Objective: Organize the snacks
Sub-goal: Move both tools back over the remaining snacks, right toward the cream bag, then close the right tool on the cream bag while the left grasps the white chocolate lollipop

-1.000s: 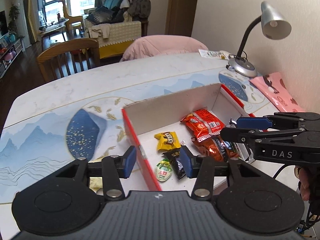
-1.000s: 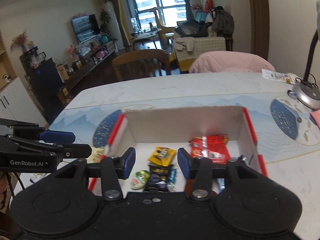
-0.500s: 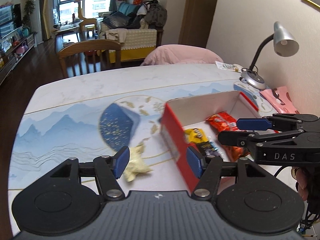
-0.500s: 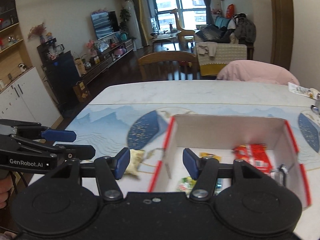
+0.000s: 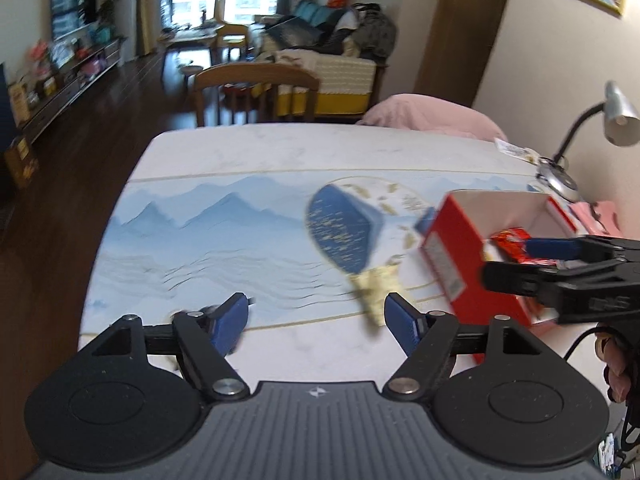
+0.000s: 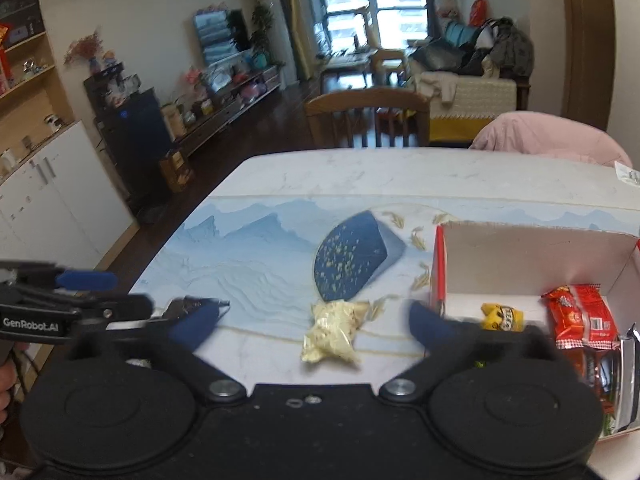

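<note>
A red and white cardboard box (image 6: 520, 256) sits on the table at right, holding a red packet (image 6: 578, 314), a yellow packet (image 6: 502, 316) and other snacks. It shows at right in the left wrist view (image 5: 460, 264). A pale yellow snack bag (image 6: 332, 332) lies on the table left of the box, also in the left wrist view (image 5: 376, 292). My right gripper (image 6: 312, 320) is open with the bag between its fingers, just ahead. My left gripper (image 5: 316, 316) is open and empty, left of the bag. A small dark packet (image 6: 192, 306) lies by the left fingertip.
The table (image 5: 240, 208) has a blue mountain print. A desk lamp (image 5: 600, 128) and a pink item (image 5: 596, 216) are at the far right. A wooden chair (image 6: 368, 116) and a pink-covered chair (image 6: 548, 136) stand behind the table.
Both grippers have swung left, away from the box, and opened wider. The yellow bag has come between the right gripper's fingers.
</note>
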Demonstrator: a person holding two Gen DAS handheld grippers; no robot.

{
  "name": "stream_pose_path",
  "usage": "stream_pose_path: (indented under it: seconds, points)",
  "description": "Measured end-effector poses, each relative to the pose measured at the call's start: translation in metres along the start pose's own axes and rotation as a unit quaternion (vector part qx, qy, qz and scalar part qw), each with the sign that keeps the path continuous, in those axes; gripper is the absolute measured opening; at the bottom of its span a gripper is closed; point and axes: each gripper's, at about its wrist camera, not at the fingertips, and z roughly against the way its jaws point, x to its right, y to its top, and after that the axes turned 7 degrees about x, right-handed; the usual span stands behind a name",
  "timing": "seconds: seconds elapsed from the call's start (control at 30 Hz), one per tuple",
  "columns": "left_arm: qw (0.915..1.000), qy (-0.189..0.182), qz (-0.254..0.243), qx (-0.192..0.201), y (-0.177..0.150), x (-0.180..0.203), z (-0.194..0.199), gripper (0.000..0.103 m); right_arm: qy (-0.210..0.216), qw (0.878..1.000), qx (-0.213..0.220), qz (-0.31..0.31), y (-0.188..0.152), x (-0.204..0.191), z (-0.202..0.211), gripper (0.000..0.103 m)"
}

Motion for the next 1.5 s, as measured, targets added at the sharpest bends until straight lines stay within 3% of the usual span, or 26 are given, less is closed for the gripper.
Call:
stream_pose_path:
  seconds: [0.23,0.47,0.97,1.33,1.5]
  points:
    - [0.9972,0.044,0.049,-0.036,-0.014,-0.06,-0.021,0.075,-0.021,0.999,-0.037,0.008,-0.008,-0.022,-0.047,0.103]
    - [0.9938,0.068,0.049,-0.073,-0.031,-0.092,-0.054,0.075,-0.054,0.995,-0.08,0.016,-0.026,-0.028,-0.089,0.102]
    - [0.985,0.075,0.043,-0.149,-0.04,-0.105,-0.12,0.075,-0.086,0.987,-0.132,0.04,-0.041,-0.026,-0.141,0.093]
    - [0.9832,0.076,0.032,-0.162,-0.044,-0.106,-0.133,0.074,-0.105,0.983,-0.147,0.045,-0.047,-0.02,-0.159,0.08]
    - [0.9832,0.077,0.033,-0.162,-0.044,-0.106,-0.135,0.059,-0.11,0.982,-0.148,0.045,-0.048,-0.019,-0.159,0.07]
